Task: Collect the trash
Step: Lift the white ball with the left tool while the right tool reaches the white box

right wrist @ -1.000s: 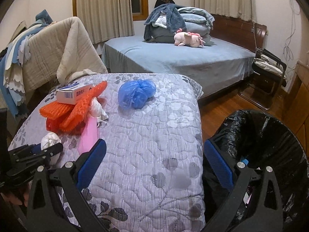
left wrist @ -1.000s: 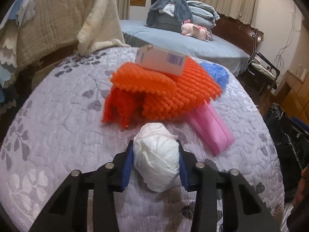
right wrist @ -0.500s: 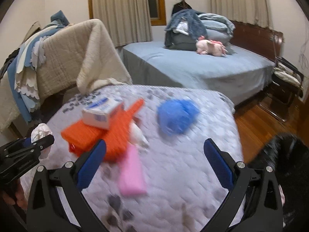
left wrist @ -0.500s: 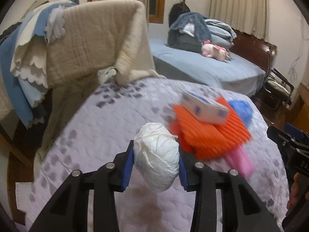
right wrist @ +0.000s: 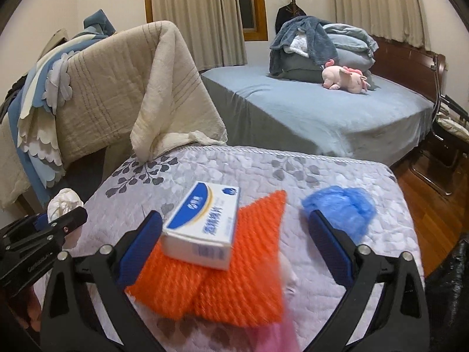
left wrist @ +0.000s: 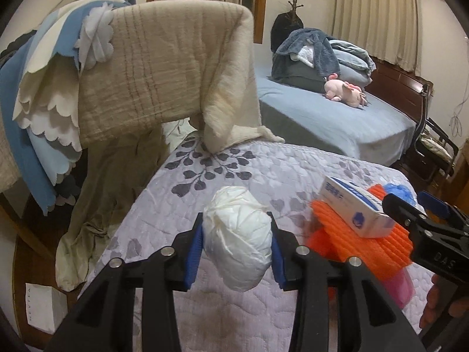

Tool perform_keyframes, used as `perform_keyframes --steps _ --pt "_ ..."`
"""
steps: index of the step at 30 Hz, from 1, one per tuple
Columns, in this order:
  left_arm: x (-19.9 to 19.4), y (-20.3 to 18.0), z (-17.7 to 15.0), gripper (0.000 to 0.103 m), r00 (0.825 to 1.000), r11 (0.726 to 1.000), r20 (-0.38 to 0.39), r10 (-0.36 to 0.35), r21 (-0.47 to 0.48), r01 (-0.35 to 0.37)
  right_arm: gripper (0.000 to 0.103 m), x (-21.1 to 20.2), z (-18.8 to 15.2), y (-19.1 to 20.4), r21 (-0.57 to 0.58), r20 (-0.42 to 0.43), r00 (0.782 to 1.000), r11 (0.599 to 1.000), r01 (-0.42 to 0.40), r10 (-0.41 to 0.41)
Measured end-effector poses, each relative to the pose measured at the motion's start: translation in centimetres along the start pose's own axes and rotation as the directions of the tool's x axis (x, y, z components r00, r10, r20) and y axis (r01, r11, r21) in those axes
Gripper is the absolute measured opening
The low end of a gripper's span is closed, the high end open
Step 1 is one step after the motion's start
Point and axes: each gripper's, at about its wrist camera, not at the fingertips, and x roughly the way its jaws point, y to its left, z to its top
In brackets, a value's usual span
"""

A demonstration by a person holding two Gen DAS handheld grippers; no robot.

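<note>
My left gripper [left wrist: 236,249] is shut on a crumpled white paper wad [left wrist: 239,234], held above the quilted bed cover [left wrist: 234,173]. The wad [right wrist: 64,204] and the left gripper [right wrist: 63,220] also show at the left edge of the right wrist view. My right gripper [right wrist: 234,243] hangs over a white and blue box [right wrist: 203,226] lying on orange netting [right wrist: 228,287]; its jaws are wide and closing, and the pads touch nothing. A blue plastic bag [right wrist: 343,205] lies to the right, a pink item [right wrist: 281,334] under the netting. The right gripper [left wrist: 422,220] enters the left wrist view by the box [left wrist: 354,211].
A chair draped with beige and blue blankets [left wrist: 146,67] stands at the cover's far left. A bed with folded bedding and a pink plush toy [right wrist: 343,77] lies behind. A black trash bag [right wrist: 451,287] sits low right, a metal chair [right wrist: 448,135] beyond it.
Both grippers swung left: the netting and box slid right in the left wrist view and came under the right gripper, whose jaws narrowed slightly. The trash bag left the right view's centre.
</note>
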Motion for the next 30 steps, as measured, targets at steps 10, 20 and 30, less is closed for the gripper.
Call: perform_keyframes --steps 10,20,30 --pt "0.8 1.6 -0.4 0.04 1.0 0.999 -0.015 0.007 -0.04 -0.007 0.08 2.8 0.0 1.5 -0.002 -0.062 0.998 1.0 -0.018 0.018" --pt "0.9 1.6 -0.4 0.04 1.0 0.999 -0.013 0.007 -0.043 -0.007 0.088 3.6 0.4 2.7 -0.029 -0.066 0.998 1.0 0.006 -0.008" --pt "1.0 1.6 -0.5 0.04 1.0 0.999 -0.02 0.003 -0.043 -0.004 0.056 6.6 0.6 1.5 0.025 -0.17 0.985 1.0 0.002 0.002"
